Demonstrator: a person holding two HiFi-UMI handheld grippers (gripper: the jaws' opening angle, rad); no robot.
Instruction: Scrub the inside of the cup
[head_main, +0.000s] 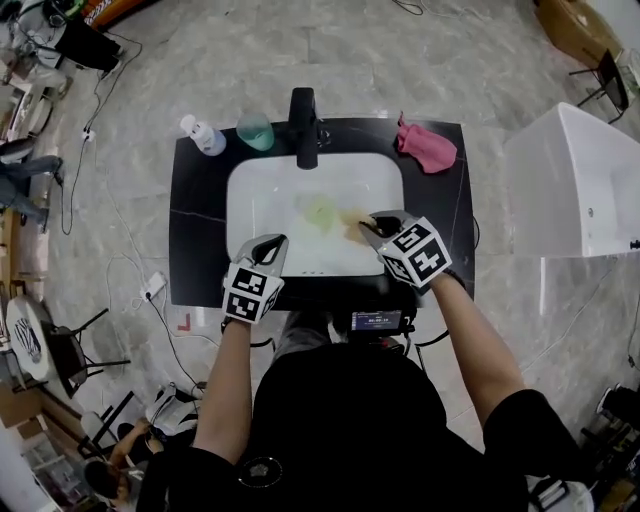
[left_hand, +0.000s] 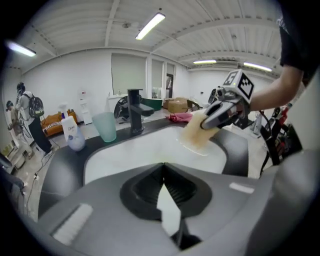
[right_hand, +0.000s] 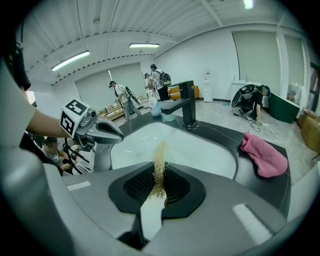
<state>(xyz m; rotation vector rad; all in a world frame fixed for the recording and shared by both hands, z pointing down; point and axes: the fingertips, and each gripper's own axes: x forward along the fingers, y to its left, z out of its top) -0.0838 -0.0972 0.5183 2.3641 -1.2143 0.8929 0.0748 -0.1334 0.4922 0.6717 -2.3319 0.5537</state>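
My left claw is pinched fully closed with nothing in it, over the near edge of the sink. My right claw clamps a tan fibrous scrubber above the basin. The green cup stands upright on the desk, just left of the tap.

Smooth, glossy white sink basin set in a dark, stone-like table with faint pale veins. Matt black metal tap. Frosted, translucent pale-green plastic cup. Soft, crumpled pink cloth. Coarse, stringy tan fibre scrubber.
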